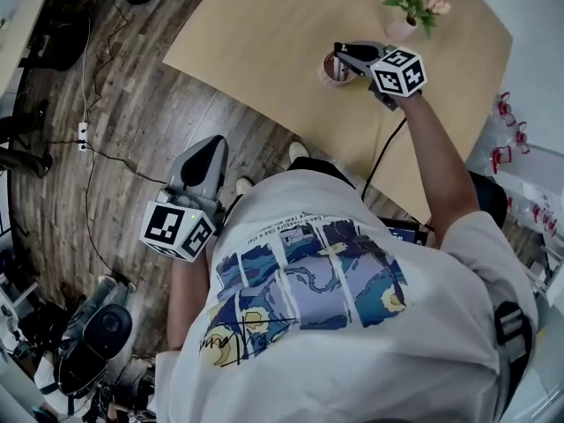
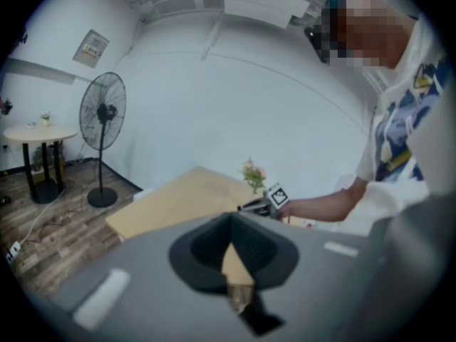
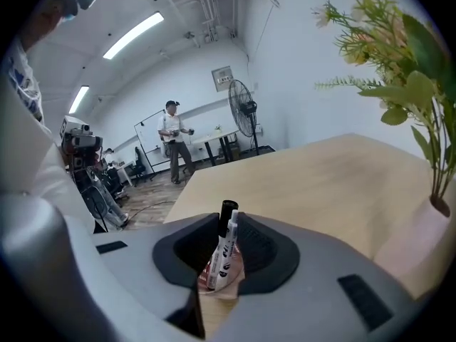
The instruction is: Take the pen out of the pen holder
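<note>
The right gripper [image 3: 228, 216] has its jaws closed on a black-capped white pen [image 3: 219, 251], with a second white pen [image 3: 230, 242] pressed beside it. Both stand in the round pinkish pen holder [image 1: 335, 69] on the light wooden table [image 1: 264, 33]. The right arm reaches straight forward over the table. The left gripper [image 2: 230, 218], jaws pressed together on nothing, hangs low at the person's side above the plank floor [image 1: 132, 104].

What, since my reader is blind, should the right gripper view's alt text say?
The right gripper holds two pens between its jaws, one black-capped, standing in a pinkish pen holder. Beyond lies a wooden table, with flowers at right.
</note>
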The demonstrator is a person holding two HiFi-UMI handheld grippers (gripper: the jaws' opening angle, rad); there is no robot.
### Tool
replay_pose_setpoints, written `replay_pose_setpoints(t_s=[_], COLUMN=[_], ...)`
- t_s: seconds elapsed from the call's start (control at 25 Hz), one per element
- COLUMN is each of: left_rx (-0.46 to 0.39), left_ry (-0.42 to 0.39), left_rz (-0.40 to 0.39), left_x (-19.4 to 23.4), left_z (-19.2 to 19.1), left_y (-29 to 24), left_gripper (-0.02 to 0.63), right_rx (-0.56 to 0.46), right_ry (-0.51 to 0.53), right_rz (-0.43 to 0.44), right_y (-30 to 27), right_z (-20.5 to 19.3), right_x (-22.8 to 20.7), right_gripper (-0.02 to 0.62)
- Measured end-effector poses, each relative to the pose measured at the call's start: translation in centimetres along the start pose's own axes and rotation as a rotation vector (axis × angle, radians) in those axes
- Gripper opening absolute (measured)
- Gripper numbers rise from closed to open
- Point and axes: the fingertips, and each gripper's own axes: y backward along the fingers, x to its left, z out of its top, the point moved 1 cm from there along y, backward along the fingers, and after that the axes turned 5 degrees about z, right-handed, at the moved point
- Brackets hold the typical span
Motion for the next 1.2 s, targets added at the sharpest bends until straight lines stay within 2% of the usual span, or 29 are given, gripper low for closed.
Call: replay_pose_setpoints(t_s=[0.2, 0.88, 1.2], left_rx=[0.006, 0.015, 0.015], left_ry=[-0.003, -0.050, -0.047], left_rz=[-0.008, -0.078, -0.088], left_x=[0.2, -0.1, 1.2], left_z=[0.2, -0.3, -0.3], left_y=[-0.1, 1.3, 2.2], left_gripper=[0.009, 0.008, 0.009], right_rx=[-0.016, -0.087, -0.088], right_ry=[-0.004, -0.067, -0.084], right_rz=[-0.024, -0.196, -0.219], right_y=[0.2, 2.4, 1.9], right_z=[0.0, -1.4, -1.6], right_x=[0.1, -0.7, -0.1], right_gripper=[0.066, 0.061, 0.040])
